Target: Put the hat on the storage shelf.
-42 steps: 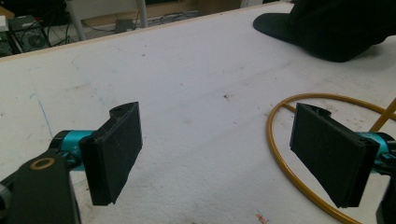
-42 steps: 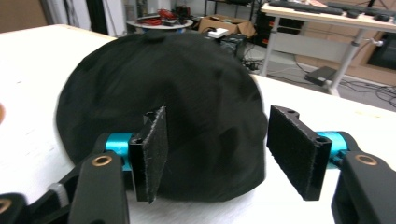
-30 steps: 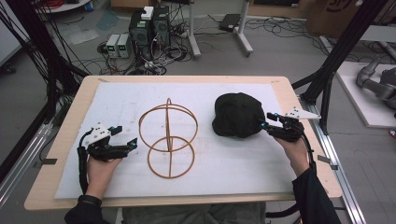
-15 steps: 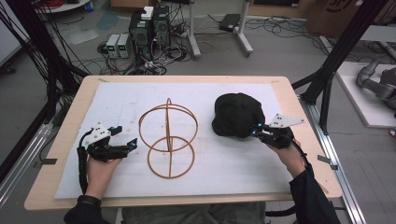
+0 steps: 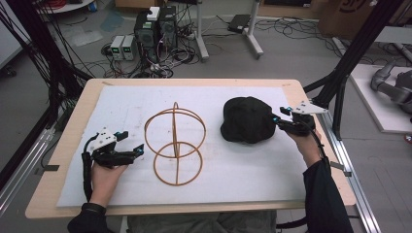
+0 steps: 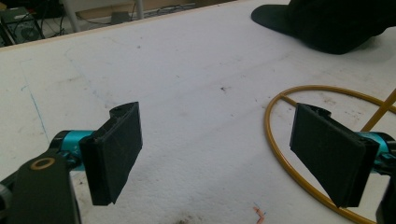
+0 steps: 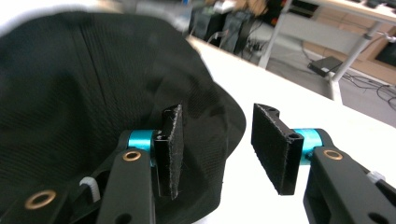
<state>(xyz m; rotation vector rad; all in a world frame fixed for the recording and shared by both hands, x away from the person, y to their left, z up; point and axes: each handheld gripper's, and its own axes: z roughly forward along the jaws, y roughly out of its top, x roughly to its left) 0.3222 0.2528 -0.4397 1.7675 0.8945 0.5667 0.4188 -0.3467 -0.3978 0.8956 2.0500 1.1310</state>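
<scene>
Black fabric cap (image 5: 248, 119) lies at the desk's (image 5: 77, 116) right; my right gripper (image 7: 217, 149) hangs at its brim, fingers just reopened, gripping nothing. My left gripper (image 5: 127, 145) rests released beside the wire frame (image 5: 175, 143).

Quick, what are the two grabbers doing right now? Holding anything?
Left gripper: open, holding nothing, beside the wire frame.
Right gripper: open, jaws have just been opening, the black hat brim's edge between them, not pinched.
</scene>
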